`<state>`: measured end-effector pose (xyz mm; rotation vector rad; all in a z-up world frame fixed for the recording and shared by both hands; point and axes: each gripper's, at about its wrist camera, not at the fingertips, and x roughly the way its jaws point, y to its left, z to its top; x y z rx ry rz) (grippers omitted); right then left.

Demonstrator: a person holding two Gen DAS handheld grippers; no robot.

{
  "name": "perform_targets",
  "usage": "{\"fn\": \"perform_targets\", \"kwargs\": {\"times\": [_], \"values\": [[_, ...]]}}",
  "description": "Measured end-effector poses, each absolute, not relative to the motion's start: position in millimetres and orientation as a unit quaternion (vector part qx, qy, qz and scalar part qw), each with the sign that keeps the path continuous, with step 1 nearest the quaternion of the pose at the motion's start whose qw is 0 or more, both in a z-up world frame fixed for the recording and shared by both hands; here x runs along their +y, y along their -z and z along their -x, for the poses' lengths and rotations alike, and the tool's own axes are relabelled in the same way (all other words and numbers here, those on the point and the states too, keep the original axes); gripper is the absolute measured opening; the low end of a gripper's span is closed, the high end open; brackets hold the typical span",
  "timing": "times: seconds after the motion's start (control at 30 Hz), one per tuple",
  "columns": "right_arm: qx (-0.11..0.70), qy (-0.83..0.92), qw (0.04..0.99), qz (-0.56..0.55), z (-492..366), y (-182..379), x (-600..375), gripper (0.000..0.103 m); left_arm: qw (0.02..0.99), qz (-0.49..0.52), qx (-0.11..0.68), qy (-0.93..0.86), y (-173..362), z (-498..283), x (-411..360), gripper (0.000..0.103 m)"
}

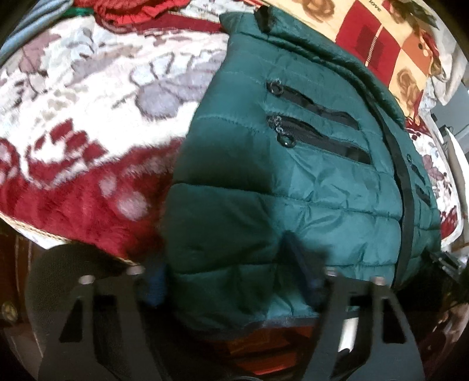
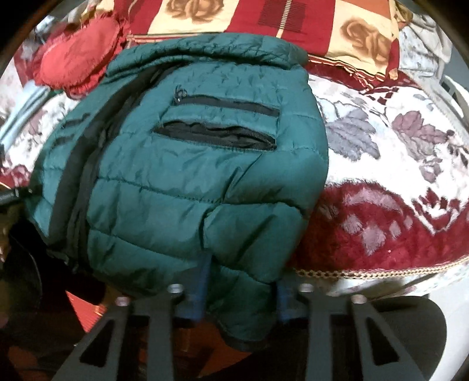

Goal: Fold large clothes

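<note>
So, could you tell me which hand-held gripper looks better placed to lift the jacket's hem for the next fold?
Probably the right hand-held gripper: the green puffer jacket hem hangs bunched between its fingers.

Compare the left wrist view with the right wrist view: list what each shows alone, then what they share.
Left wrist only: both zipper pulls on the chest pockets, the long black front zipper, and the left claw around the jacket's hem.

Right wrist only: a red ruffled cushion beyond the jacket, and the right claw on a folded sleeve.

Both: the green puffer jacket, the floral blanket, and the patchwork pillow.
</note>
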<state>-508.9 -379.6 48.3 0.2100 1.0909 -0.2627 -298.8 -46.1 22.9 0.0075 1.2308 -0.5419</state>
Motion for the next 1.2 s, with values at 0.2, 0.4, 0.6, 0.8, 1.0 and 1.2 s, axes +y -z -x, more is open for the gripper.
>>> {"fn": "perform_targets", "kwargs": {"times": [0.2,0.4,0.6,0.8,1.0,1.2], "values": [[0.472,0.095,0.866,-0.136,511,-87,-384,0.012,0.791,0.009,0.545,0.278,-47,301,-46,0.014],[0.424,0.070,0.887,-0.167,502,-130,-397,0.012,0.806,0.053,0.509,0.299,-91,288,-39,0.012],[0.387,0.069,0.901,-0.184,487,-160,-414,0.012,0.826,0.065,0.466,0.310,-134,282,-39,0.012],[0.369,0.082,0.907,-0.184,470,-180,-431,0.012,0.843,0.061,0.446,0.296,-153,270,-52,0.012],[0.369,0.100,0.909,-0.168,445,-191,-446,0.012,0.855,0.055,0.429,0.288,-170,255,-67,0.012],[0.363,0.114,0.911,-0.158,421,-202,-459,0.011,0.862,0.064,0.420,0.278,-181,231,-79,0.012]]}}
